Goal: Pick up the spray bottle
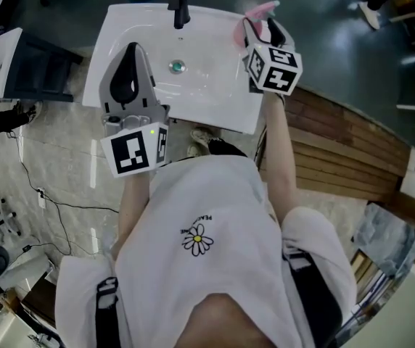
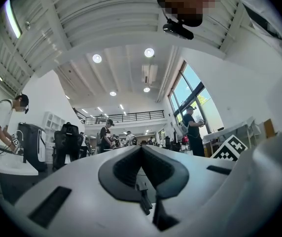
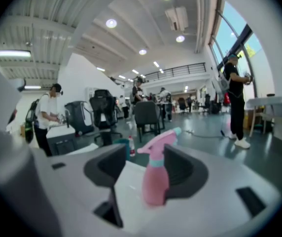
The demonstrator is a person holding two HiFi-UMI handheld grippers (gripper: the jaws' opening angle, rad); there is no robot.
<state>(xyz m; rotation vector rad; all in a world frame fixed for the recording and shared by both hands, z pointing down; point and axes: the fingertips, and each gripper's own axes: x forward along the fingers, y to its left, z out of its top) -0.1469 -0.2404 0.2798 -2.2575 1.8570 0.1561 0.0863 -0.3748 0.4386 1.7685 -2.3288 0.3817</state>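
Currently the approach step is judged to be in hand: the right tool [image 1: 258, 29] is held released, jaws wide apart, with the pink spray bottle [image 3: 156, 181] seen upright between them, nearer the right jaw; contact cannot be told. The bottle is placed at the far right corner of the white sink [image 1: 120, 27], its trigger head seen just past the tool in the head view. No grip is made yet. Next, the jaws need to be centred on the bottle body below the trigger and clenched, then a lift is called for. The left tool [image 1: 131, 64] is kept clenched on nothing over the sink's left side, well apart from the bottle. The faucet [image 1: 181, 7] and drain [image 1: 177, 67] are noted nearby; neither is judged to block the grasp.
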